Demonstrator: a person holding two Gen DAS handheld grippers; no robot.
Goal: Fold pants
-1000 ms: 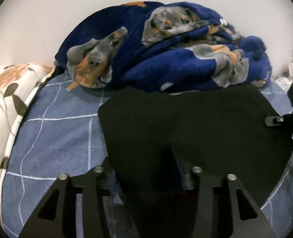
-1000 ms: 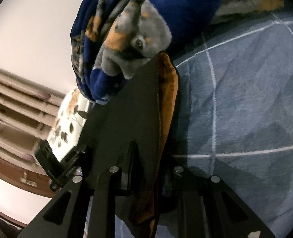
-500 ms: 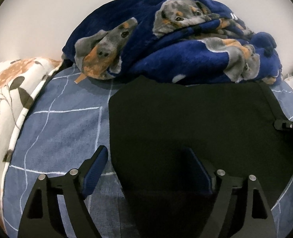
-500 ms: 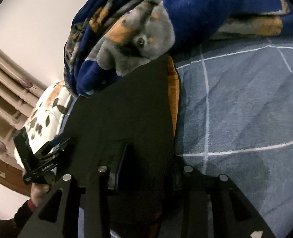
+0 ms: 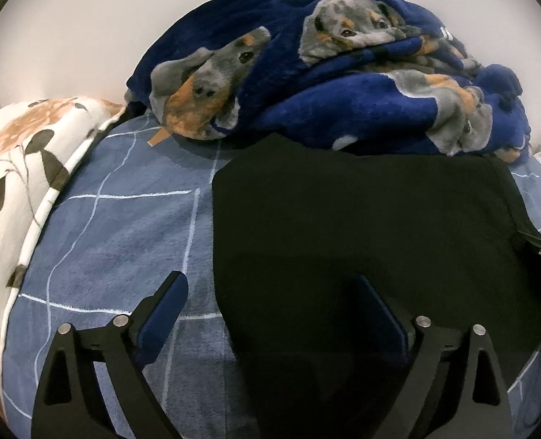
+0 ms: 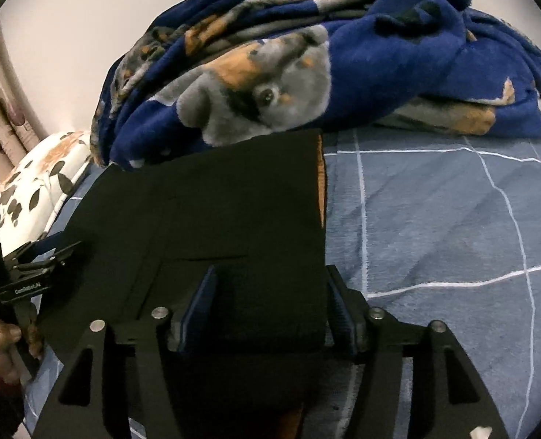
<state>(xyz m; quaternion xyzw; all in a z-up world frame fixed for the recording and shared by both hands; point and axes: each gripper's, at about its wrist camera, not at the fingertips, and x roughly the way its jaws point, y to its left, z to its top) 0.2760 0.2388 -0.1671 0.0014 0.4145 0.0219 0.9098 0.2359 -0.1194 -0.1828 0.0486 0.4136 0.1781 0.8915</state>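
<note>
Both claws are opening, letting go. The left claw (image 5: 270, 314) is spreading wide over the pants' (image 5: 361, 219) left edge; the right claw (image 6: 270, 303) is widening over their right edge.

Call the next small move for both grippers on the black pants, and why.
Probably lift both grippers clear. The black pants lie flat as a folded panel on the blue bedsheet, far edge against the dog-print blanket. The left gripper is opening, pads off the cloth. The right gripper is opening astride the near edge, so backing straight out could drag it.
</note>
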